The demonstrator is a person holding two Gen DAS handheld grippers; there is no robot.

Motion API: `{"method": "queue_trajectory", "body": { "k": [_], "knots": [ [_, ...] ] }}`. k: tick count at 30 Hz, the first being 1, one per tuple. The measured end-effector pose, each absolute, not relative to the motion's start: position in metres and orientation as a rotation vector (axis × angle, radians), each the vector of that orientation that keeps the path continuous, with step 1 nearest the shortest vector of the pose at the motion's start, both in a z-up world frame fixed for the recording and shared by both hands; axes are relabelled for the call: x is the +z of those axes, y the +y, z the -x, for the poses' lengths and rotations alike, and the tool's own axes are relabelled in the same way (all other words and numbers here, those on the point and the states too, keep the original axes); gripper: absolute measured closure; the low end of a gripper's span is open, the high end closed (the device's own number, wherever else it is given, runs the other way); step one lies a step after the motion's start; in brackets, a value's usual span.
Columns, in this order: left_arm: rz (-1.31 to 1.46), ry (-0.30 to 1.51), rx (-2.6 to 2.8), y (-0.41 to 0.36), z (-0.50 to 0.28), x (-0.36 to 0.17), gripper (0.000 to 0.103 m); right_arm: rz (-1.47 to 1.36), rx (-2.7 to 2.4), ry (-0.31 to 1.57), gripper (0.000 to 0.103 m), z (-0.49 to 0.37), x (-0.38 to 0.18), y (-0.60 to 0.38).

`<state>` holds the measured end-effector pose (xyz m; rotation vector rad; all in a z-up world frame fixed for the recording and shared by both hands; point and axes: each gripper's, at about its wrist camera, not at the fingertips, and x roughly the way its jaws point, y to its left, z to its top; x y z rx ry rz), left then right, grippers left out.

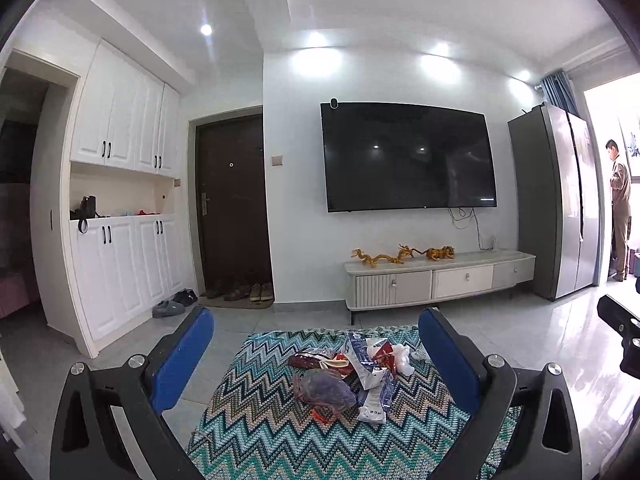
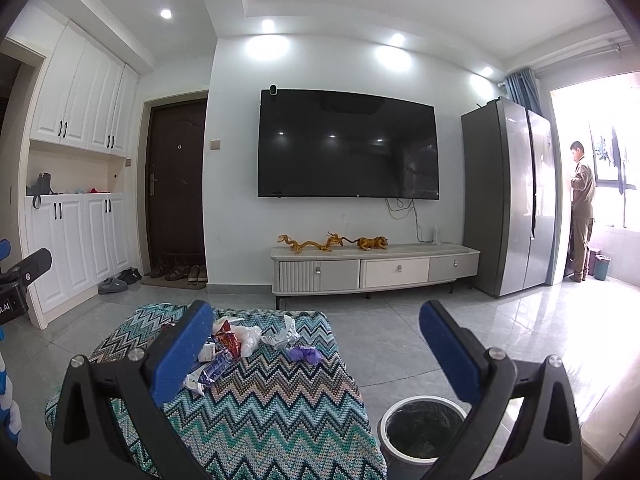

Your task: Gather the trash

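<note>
Zigzag-patterned cloth (image 1: 256, 420) under trash pile (image 1: 352, 368), tiled floor (image 2: 400, 340) around.

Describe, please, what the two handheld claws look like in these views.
Both look alike. The left claw and right claw each have two flat blue finger pads, lightly scuffed, mounted on angular black frames with triangular cut-outs and round silver bolt heads. No cables or sleeves show.

You've got two grippers (image 1: 316, 344) (image 2: 316, 338), one bin (image 2: 422, 428), one trash pile (image 1: 352, 376) too jumbled to count, one TV (image 1: 408, 156), one fridge (image 1: 560, 200) and three drawers (image 2: 394, 272).
</note>
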<state>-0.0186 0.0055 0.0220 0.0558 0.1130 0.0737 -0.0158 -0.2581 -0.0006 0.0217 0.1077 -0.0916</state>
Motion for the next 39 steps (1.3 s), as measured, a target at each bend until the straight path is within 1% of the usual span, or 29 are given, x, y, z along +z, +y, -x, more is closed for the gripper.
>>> {"method": "queue_trajectory", "body": {
  "k": [13, 24, 31, 35, 39],
  "knots": [
    [-0.044, 0.088, 0.092, 0.013, 0.029, 0.034, 0.0, -0.014, -0.065, 0.08, 0.0, 0.022, 0.005, -0.255],
    [-0.04, 0.119, 0.088, 0.018, 0.016, 0.025, 0.0, -0.025, -0.054, 0.089, 0.0, 0.017, -0.002, -0.261],
    [-0.014, 0.196, 0.132, 0.051, -0.031, 0.001, 0.0, -0.038, -0.047, 0.157, 0.0, -0.014, -0.023, -0.272],
    [-0.008, 0.27, 0.119, 0.069, -0.068, -0.019, 0.0, -0.041, -0.036, 0.235, 0.0, -0.046, -0.038, -0.278],
    [-0.008, 0.411, 0.042, 0.075, -0.112, -0.053, 0.0, -0.047, -0.003, 0.313, 0.0, -0.077, -0.055, -0.282]
  ]
}}
